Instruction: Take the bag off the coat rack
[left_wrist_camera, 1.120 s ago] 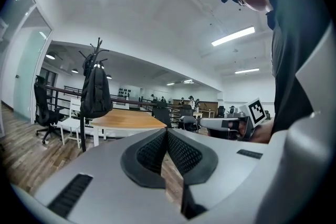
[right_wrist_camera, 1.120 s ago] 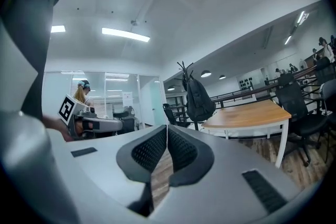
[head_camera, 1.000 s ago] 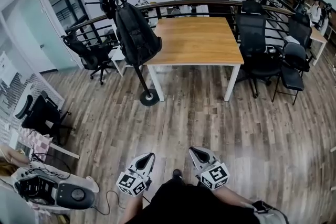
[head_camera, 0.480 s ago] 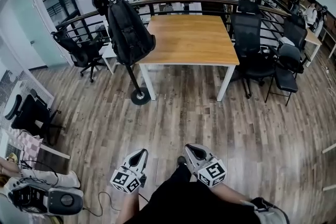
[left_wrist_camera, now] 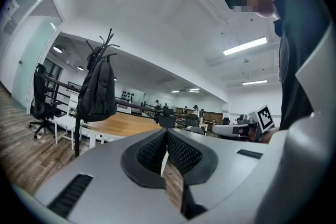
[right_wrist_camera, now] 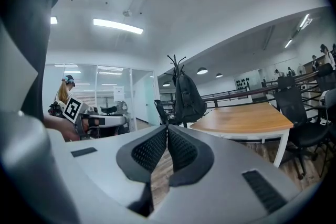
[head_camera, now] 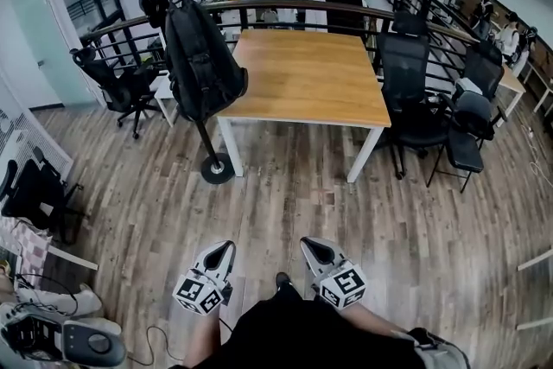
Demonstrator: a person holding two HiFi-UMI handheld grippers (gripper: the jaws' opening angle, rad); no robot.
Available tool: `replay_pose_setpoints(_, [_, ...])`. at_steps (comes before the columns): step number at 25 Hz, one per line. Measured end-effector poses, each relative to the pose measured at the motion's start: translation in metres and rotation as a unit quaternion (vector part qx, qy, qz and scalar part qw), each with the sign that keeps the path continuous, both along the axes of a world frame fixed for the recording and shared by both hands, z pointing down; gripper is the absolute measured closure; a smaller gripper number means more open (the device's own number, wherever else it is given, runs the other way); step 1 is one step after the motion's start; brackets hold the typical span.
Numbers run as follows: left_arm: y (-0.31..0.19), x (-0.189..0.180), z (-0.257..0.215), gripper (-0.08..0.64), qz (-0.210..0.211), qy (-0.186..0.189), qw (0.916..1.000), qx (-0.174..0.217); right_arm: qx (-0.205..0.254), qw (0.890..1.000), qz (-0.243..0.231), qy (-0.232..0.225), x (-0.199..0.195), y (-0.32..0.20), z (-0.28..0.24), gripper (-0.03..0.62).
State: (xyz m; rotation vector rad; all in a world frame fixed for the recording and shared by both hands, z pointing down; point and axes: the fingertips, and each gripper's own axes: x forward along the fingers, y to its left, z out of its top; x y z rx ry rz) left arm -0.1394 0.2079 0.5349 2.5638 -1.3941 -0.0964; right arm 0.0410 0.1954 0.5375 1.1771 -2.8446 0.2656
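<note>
Down in the head view, the left claw [head_camera: 226,244] and the right claw [head_camera: 304,242] sat side by side low in the frame. Each carried one marker cube [head_camera: 197,296] with black-and-white squares, two cubes in all, and I could read no letters on either. One black bag [head_camera: 200,56] hung on the single coat rack [head_camera: 216,168] at the upper left, just beside a corner of the one wooden table [head_camera: 307,73] and well apart from both claws. I counted at least two black office chairs [head_camera: 406,69] at the table's right side; those further off by the railing [head_camera: 259,6] I could not count surely. Through the left gripper view, that claw's jaws were pressed together with nothing between them. The bag hung high on the rack at the left, above the plank floor [left_wrist_camera: 21,149], and the right claw's cube showed one square marker at the far right. Through the right gripper view, the jaws likewise met, empty, with the bag ahead near centre, left of the table. A white sheet [right_wrist_camera: 119,93] on the glass wall [right_wrist_camera: 102,89] carried print too small to read.
</note>
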Motion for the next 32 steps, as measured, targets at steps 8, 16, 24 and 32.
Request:
replay_pose_setpoints(8, [-0.096,-0.014,-0.009,0.545,-0.019,0.008,0.9997,0.015,0.023,1.000,-0.018,0.008,-0.015,-0.099,-0.019,0.558])
replay_pose_setpoints(16, [-0.174,-0.024,-0.008,0.546,-0.064,0.007,0.9976,0.027,0.030,0.999,-0.003,0.020,-0.003,-0.185,-0.024,0.558])
replay_pose_setpoints(24, [-0.214,-0.034,-0.004,0.545,-0.101,0.027,0.9944,0.017,0.005,0.999,0.030,0.019,0.024,-0.251,-0.006,0.558])
replay_pose_setpoints(32, [-0.276,-0.040,-0.010,0.544,-0.141,0.024,0.9890,0.038,-0.009,0.999,-0.042,0.000,-0.001,-0.340,0.011,0.558])
